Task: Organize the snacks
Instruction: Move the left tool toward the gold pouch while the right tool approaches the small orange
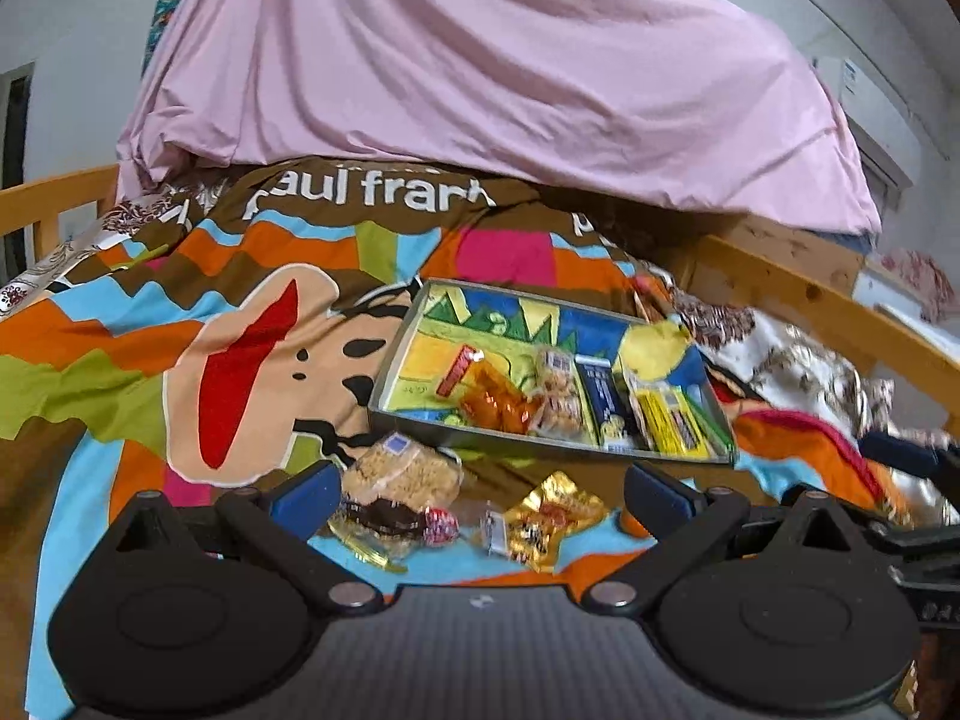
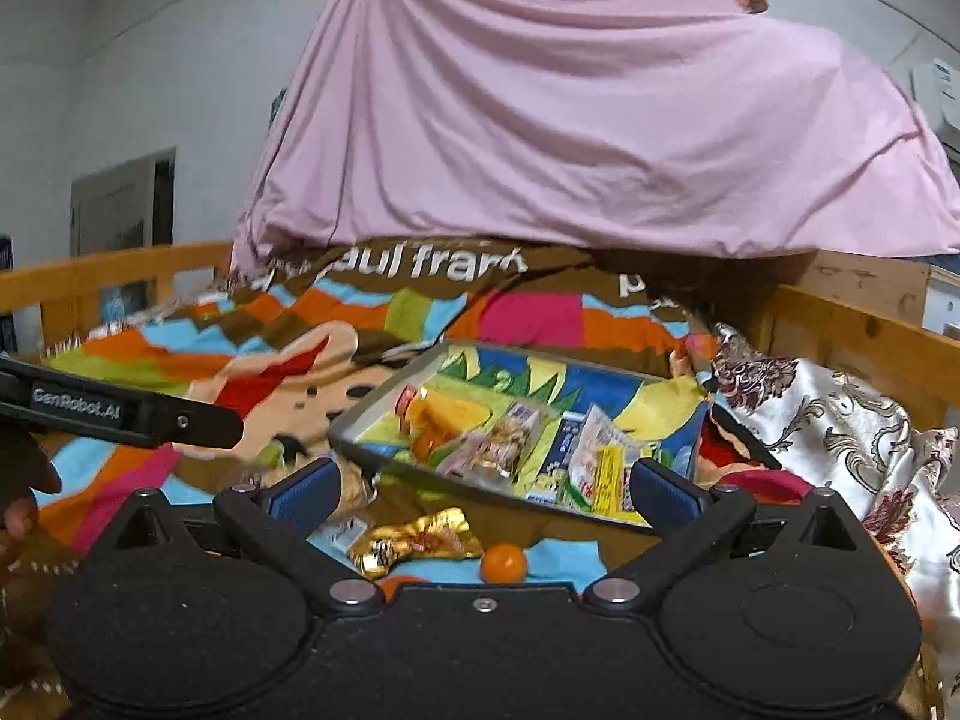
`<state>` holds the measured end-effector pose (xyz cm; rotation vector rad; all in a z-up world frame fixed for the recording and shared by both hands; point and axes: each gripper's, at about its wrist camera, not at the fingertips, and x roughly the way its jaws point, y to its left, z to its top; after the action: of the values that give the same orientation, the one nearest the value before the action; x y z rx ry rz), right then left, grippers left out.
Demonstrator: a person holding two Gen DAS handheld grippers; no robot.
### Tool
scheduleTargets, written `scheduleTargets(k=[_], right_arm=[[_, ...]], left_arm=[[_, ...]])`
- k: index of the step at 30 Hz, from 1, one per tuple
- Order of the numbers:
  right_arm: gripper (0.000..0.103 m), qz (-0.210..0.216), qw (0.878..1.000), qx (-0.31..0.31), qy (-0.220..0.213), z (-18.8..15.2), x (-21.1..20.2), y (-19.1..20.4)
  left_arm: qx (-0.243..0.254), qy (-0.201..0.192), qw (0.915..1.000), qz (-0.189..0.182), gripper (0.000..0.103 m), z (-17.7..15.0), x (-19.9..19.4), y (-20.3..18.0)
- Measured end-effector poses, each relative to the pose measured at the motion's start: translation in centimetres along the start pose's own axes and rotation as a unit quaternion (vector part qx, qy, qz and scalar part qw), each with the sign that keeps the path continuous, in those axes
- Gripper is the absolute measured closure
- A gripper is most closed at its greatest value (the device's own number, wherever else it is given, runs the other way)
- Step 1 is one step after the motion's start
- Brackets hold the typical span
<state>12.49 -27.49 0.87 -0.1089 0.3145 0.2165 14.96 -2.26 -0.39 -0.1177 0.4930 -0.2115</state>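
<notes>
both claws spread wide and empty: left gripper (image 1: 480,492) poised above the loose snacks on the colourful cartoon bedspread (image 1: 180,324), right gripper (image 2: 480,489) poised low in front of the tray's near edge

just ahead of the left fingers, three loose packets on the bedspread: a clear bag of pale puffed-rice snack (image 1: 403,469) by the left finger, touching a dark chocolate-coloured packet with a red end (image 1: 393,522) nearer the camera, and a crinkled gold foil packet (image 1: 549,519) a little to the right, apart from the other two

beyond them, a shallow metal tray with a bright printed base (image 1: 432,324), tilted on the bedding, already holding a row of snacks along its near side: a red stick (image 1: 459,361), an orange translucent packet (image 1: 495,402), a clear nut bar (image 1: 555,387), a dark blue packet (image 1: 606,399), yellow-green packets (image 1: 669,420)

from the right wrist, the gold foil packet (image 2: 414,540) between the fingers, a small orange ball (image 2: 503,563) just beside it, tray (image 2: 384,405) directly behind

pink sheet (image 1: 480,60) draped behind, wooden bed rail (image 1: 828,306) to the right
</notes>
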Motion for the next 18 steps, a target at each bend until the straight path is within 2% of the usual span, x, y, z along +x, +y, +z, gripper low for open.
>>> scheduleTargets(k=[11,18], right_arm=[[0.001,0.008,0.998,-0.015,0.06,-1.3,2.2,1.0],[0.001,0.017,0.993,-0.025,0.116,-2.4,4.2,1.6]], left_arm=[[0.03,0.019,0.9993,-0.005,0.0,-2.3,0.2,0.5],[0.059,0.046,0.9971,-0.011,0.0,-3.5,1.0,0.6]])
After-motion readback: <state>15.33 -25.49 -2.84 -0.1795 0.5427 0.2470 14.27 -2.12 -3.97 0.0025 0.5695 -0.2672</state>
